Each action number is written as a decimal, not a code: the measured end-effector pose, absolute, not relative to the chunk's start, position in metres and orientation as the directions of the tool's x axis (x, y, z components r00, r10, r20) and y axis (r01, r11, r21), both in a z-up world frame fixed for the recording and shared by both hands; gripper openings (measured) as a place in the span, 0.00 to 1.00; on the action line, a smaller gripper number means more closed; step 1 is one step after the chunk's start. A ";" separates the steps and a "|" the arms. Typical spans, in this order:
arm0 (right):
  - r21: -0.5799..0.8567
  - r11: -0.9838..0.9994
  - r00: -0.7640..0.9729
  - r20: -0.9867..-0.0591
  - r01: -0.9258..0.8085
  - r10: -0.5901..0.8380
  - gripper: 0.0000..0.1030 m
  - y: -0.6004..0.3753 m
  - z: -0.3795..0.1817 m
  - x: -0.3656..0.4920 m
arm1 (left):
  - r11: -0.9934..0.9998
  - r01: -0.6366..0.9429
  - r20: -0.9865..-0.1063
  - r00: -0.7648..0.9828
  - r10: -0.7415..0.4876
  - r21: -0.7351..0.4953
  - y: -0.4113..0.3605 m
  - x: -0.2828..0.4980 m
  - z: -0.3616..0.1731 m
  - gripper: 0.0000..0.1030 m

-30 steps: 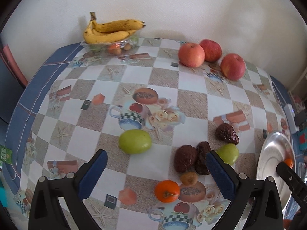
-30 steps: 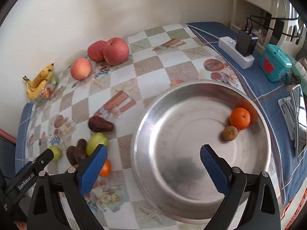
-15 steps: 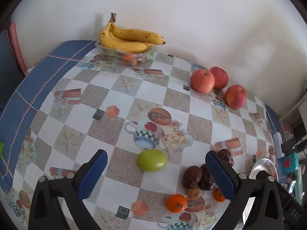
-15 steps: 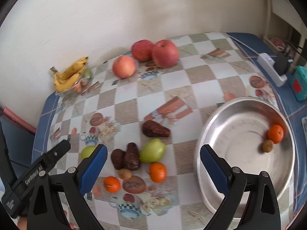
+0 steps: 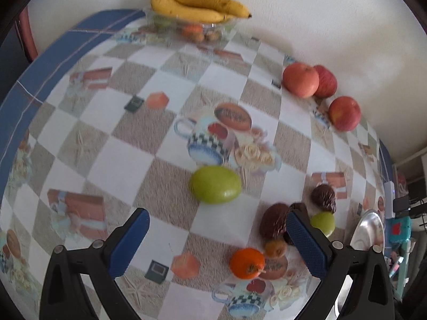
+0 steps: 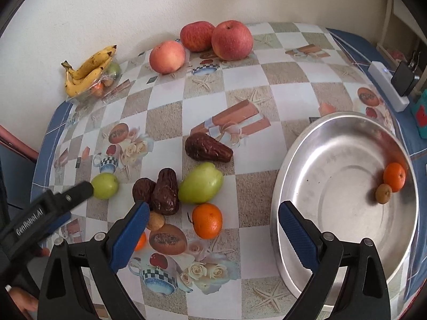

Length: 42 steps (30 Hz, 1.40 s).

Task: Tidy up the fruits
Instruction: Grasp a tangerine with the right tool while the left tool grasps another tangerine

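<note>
Fruit everywhere across the checked table (image 6: 208, 101), and the steel bowl (image 6: 301, 160) is the landmark. Inside it, against the far-right wall, sit one orange (image 6: 394, 176) and a small brown fruit (image 6: 383, 193), touching each other. Just left of the bowl lies the main cluster: a big green pear-shaped fruit (image 6: 200, 183), a second orange (image 6: 207, 220) right below it, two dark wrinkled fruits (image 6: 160, 192) pressed together on its left, and a third dark one (image 6: 206, 148) above it, nearer the bowl's rim. A small tan fruit (image 6: 156, 220) nestles under the dark pair, partly behind a blue finger.

Right gripper (image 6: 213, 230) hangs with its fingers spread wide, nothing between them, one finger over the bowl's near-left rim, the other over the cluster.

Left gripper (image 5: 217, 236) is also wide open and empty, poised over a round green fruit (image 5: 215, 184) that lies well left of the bowl, beyond the cluster. From the right wrist view, the left gripper's black tip shows just beside that same fruit.

Far from the bowl, along the wall: three red apples (image 6: 202, 40), two touching and one just apart, and further left, a bunch of bananas (image 5: 198, 6) on a clear tray (image 5: 213, 28) holding small fruit.
</note>
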State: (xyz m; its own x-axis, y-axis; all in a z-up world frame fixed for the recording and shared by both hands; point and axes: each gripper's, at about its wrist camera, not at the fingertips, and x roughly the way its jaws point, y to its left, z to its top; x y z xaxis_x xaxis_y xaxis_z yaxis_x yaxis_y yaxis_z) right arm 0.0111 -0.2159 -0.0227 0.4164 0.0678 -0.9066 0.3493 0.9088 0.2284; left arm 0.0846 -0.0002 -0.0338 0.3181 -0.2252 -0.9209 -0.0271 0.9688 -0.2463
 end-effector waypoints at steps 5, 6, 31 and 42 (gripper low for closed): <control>0.220 0.920 0.433 -0.899 0.324 0.063 0.79 -0.211 -0.018 0.010 | 0.976 -0.003 -0.932 0.298 -0.205 -0.216 -0.009 0.079 -0.035 0.90; 0.214 0.924 0.431 -0.900 0.317 0.061 0.76 -0.210 -0.018 0.011 | 0.975 0.005 -0.935 0.284 -0.212 -0.220 -0.012 0.078 -0.037 0.84; 0.272 0.916 0.326 -0.930 0.294 0.172 0.28 -0.200 -0.056 0.014 | 0.947 -0.002 -0.942 0.100 -0.320 -0.322 -0.039 0.061 -0.067 0.37; 0.304 0.912 0.420 -0.892 0.277 0.170 0.27 -0.203 -0.024 0.010 | 0.934 0.009 -0.914 0.203 -0.350 -0.356 -0.030 0.063 -0.035 0.37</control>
